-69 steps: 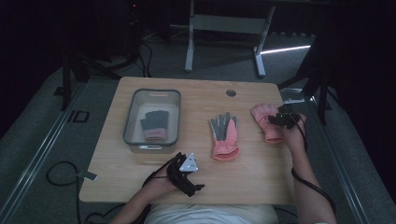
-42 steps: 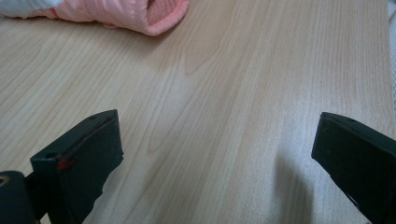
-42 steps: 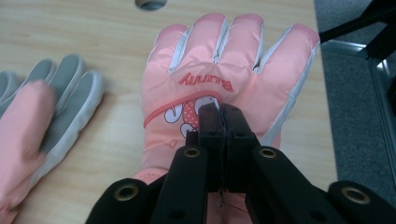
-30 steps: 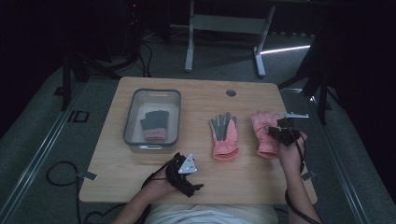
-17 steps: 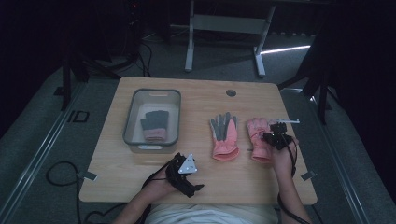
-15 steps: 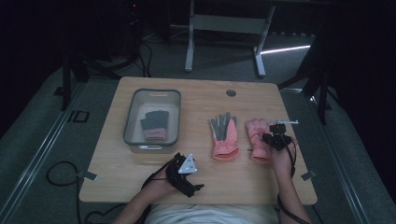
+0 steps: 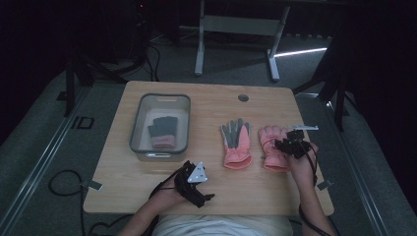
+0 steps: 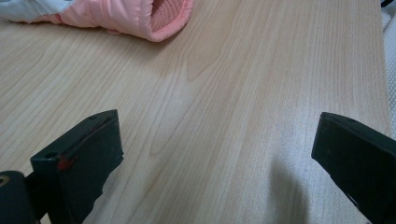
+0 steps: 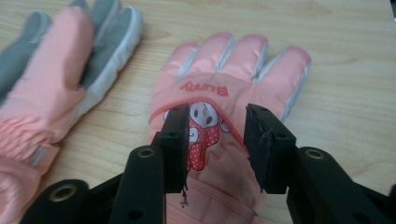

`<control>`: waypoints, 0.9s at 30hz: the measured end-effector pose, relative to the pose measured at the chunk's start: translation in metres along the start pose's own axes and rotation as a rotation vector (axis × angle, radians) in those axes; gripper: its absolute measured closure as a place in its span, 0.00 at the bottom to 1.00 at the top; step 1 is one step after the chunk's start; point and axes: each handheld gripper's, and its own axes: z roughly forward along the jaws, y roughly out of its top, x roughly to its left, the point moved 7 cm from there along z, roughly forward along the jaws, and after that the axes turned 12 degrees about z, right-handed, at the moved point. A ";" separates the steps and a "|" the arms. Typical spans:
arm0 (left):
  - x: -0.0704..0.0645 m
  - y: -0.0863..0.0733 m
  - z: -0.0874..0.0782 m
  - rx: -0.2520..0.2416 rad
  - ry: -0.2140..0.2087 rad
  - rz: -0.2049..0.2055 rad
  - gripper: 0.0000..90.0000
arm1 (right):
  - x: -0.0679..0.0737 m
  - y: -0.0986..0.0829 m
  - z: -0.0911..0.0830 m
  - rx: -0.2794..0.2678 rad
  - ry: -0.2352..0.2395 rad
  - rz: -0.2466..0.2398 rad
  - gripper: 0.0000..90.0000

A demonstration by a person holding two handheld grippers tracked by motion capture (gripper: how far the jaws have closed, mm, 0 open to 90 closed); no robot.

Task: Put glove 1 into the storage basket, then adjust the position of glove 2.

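At right of table [image 7: 206, 189], right gripper [image 9: 215, 140] over pink glove [image 9: 233, 84] — jaws partly apart, straddling printed back, not clamped; second glove [image 7: 236, 145] just left, palm up; left gripper [image 8: 212, 154] at near edge — jaws wide, empty; grey bin [image 7: 140, 147] far left.
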 end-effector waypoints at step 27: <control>-0.003 0.001 -0.001 -0.003 -0.005 0.020 0.03 | 0.002 -0.005 0.009 0.033 0.055 -0.204 0.58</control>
